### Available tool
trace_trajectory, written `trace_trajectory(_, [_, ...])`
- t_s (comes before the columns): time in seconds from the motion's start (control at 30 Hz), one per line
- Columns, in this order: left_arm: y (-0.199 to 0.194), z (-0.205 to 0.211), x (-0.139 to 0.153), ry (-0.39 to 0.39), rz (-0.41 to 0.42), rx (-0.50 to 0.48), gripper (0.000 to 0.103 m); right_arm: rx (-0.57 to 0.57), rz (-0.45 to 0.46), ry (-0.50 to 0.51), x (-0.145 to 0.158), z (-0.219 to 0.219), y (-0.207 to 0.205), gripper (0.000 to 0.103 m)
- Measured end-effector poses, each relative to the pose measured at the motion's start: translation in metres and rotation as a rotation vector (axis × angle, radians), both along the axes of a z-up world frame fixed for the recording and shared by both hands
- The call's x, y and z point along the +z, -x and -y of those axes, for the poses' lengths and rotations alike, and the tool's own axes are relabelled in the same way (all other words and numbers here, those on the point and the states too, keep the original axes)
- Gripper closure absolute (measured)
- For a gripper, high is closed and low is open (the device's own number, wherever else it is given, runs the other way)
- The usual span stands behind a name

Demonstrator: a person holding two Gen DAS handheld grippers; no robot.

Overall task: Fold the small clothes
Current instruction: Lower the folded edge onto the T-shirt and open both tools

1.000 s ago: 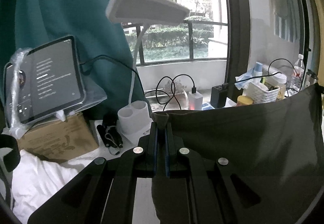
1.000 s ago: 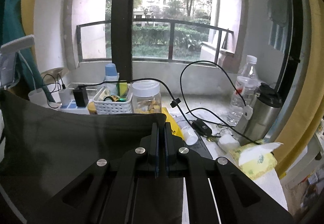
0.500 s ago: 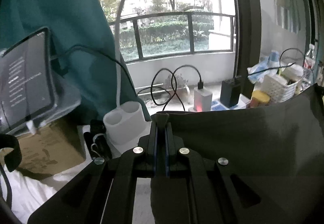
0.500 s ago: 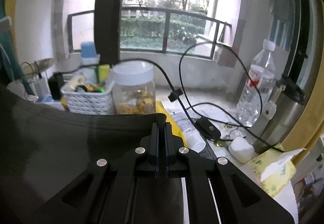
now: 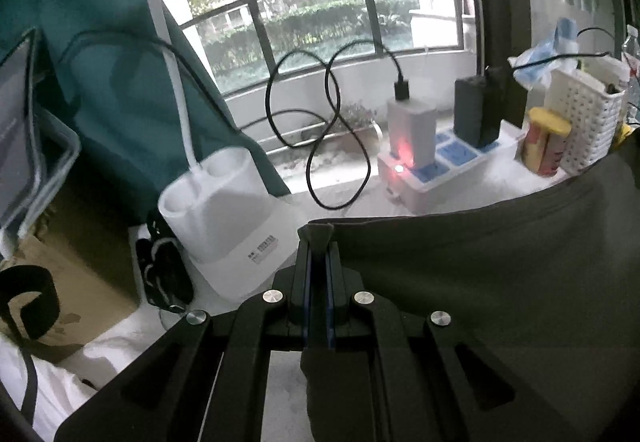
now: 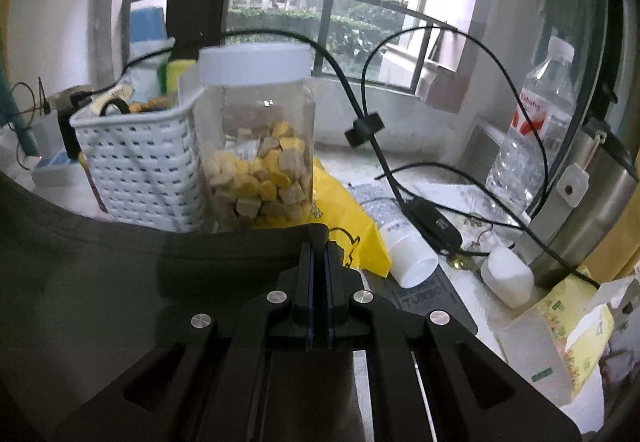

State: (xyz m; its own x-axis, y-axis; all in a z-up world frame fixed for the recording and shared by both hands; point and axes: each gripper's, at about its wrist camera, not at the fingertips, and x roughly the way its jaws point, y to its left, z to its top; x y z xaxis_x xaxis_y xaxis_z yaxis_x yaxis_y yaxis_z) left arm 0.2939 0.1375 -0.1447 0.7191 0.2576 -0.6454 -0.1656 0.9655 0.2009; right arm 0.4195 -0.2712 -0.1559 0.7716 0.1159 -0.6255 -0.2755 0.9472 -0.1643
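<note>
A dark olive-grey garment (image 5: 480,270) hangs stretched between my two grippers. My left gripper (image 5: 317,242) is shut on its left top corner, with a tuft of cloth sticking up between the jaws. The cloth spreads to the right and fills the lower right of the left wrist view. My right gripper (image 6: 318,248) is shut on the right top corner of the same garment (image 6: 100,274), which spreads to the left in the right wrist view. The lower part of the garment is hidden behind the grippers.
Close ahead on the left: a white lamp base (image 5: 224,214), a cardboard box (image 5: 60,282), a power strip with chargers (image 5: 432,170). Close ahead on the right: a white basket (image 6: 136,158), a snack jar (image 6: 258,150), a water bottle (image 6: 536,130), a steel flask (image 6: 592,202), a tissue pack (image 6: 560,338).
Both grippers have moved forward and down toward the cluttered back of the table, carrying the garment. The lamp base, jar and basket now appear much larger and closer.
</note>
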Motion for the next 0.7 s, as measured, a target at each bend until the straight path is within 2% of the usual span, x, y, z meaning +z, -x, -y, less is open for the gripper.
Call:
trace_trajectory(0.17, [-0.011,-0.007,-0.011,0.017,-0.062,0.041,0.097,-0.068,-0.009,0.015,-0.003,0.007,-0.004,0.098])
trace_trajectory(0.3, [-0.013,-0.009,-0.015,-0.028,-0.104,0.082,0.097,-0.082,-0.019,0.008,-0.006,0.013,-0.004,0.097])
trace_trajectory(0.4, [-0.008,-0.012,-0.011,-0.056,-0.104,0.103,0.096,-0.073,-0.017,0.008,-0.006,0.012,-0.005,0.097])
trace_trajectory(0.43, [-0.005,-0.013,-0.010,-0.064,-0.103,0.111,0.095,-0.071,-0.017,0.007,-0.005,0.013,-0.005,0.092])
trace_trajectory(0.47, [-0.002,-0.015,-0.009,-0.065,-0.102,0.115,0.085,-0.070,-0.016,0.004,-0.005,0.014,-0.004,0.078])
trace_trajectory(0.5, [0.002,-0.017,-0.006,-0.057,-0.099,0.122,0.075,-0.068,-0.016,0.001,-0.003,0.014,-0.002,0.069])
trace_trajectory(0.53, [0.006,-0.019,-0.004,-0.046,-0.092,0.124,0.051,-0.064,-0.014,-0.011,-0.002,0.015,0.000,0.056])
trace_trajectory(0.57, [0.011,-0.020,-0.002,-0.031,-0.079,0.124,0.042,-0.062,-0.013,-0.015,0.001,0.012,0.002,0.056])
trace_trajectory(0.6, [0.018,-0.021,0.002,-0.007,-0.065,0.124,0.039,-0.060,-0.011,-0.017,0.003,0.011,0.004,0.056])
trace_trajectory(0.7, [0.028,-0.022,0.007,0.025,-0.057,0.120,0.039,-0.055,-0.005,-0.024,0.010,0.011,0.010,0.056])
